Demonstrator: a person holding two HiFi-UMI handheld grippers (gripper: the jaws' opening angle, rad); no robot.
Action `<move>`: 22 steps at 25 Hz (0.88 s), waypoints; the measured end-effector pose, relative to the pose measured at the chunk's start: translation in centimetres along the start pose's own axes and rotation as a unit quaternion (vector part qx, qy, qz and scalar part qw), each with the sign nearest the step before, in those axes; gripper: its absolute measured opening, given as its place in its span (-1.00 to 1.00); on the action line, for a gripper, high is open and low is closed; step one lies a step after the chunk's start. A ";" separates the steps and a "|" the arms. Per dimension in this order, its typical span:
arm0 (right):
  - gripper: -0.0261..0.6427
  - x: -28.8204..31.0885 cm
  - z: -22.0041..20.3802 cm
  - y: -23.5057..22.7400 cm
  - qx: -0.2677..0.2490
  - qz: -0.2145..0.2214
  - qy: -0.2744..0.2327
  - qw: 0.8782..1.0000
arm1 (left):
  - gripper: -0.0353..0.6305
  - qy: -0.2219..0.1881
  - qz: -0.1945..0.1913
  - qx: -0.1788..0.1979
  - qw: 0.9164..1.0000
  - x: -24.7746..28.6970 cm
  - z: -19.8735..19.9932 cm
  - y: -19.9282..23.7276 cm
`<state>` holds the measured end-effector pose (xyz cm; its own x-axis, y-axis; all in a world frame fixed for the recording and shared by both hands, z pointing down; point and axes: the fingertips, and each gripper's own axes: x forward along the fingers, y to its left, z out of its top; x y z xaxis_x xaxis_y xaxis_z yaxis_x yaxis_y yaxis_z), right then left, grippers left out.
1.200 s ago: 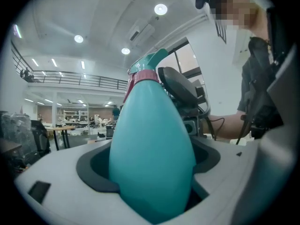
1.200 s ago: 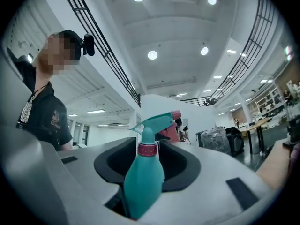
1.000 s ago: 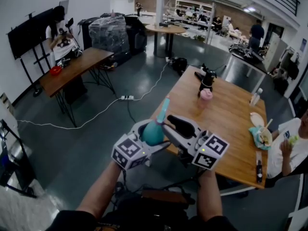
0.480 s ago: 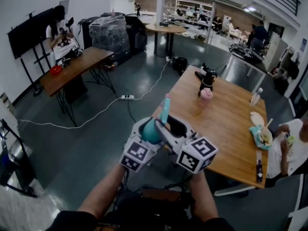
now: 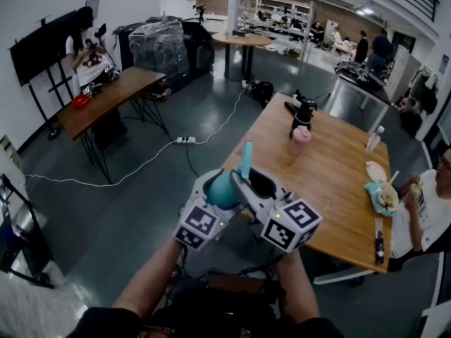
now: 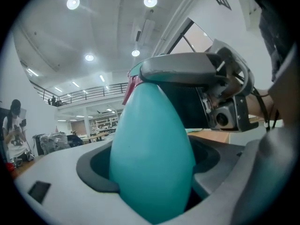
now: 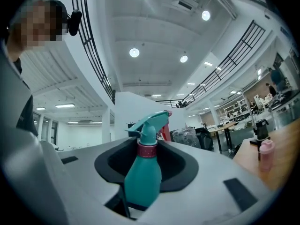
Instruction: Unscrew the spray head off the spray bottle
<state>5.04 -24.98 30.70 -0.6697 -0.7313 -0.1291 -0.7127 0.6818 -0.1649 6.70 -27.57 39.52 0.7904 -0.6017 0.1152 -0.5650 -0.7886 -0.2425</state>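
Nearest the head camera, the person's two bare forearms (image 5: 151, 284) rose from the bottom edge, each hand carrying a gripper with its marker cube toward the camera. The left gripper (image 5: 211, 194) had its jaws drawn in on the rounded lower body of the teal spray bottle (image 5: 224, 191). In the left gripper view that body filled the space between the gray fingers and sat in the dark pad recess.

The right gripper (image 5: 248, 186) came in from the other side, touching the same bottle higher up. In its own view the jaws sat narrowed against both flanks of the bottle, the dark pad standing behind the red collar (image 7: 147, 150). From the left gripper view, one gray finger (image 6: 180, 69) of the right gripper lay across the top of the bottle. The bottle was held in the air just short of the table's near corner, tilted away from the person, and the spray head (image 5: 244, 157) stood on its neck above both grippers.

Beyond them stretched a wooden table (image 5: 331, 182) with a pink bottle (image 5: 301, 141) just beside a dark object (image 5: 303, 111). A seated person (image 5: 423, 213) was at its right edge. Farther left, a white cable (image 5: 141, 169) ran over the gray floor, and a standing person (image 5: 88, 48) was behind a brown desk (image 5: 106, 98).
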 end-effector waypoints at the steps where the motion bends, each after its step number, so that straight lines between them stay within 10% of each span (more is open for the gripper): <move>1: -0.50 -0.1 0.1 0.0 -0.002 0.004 0.001 1.000 | 0.40 -0.002 -0.009 -0.001 1.000 -0.1 0.1 -0.2; 22: -0.51 -2.9 0.2 3.0 -0.004 0.236 0.004 0.972 | 0.40 -0.019 -0.232 -0.037 0.972 -2.8 1.3 -5.4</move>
<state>4.89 -20.85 30.44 -0.9244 -0.3362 -0.1800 -0.3267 0.9416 -0.0811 7.90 -21.48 39.25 0.9712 -0.1761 0.1604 -0.1610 -0.9816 -0.1032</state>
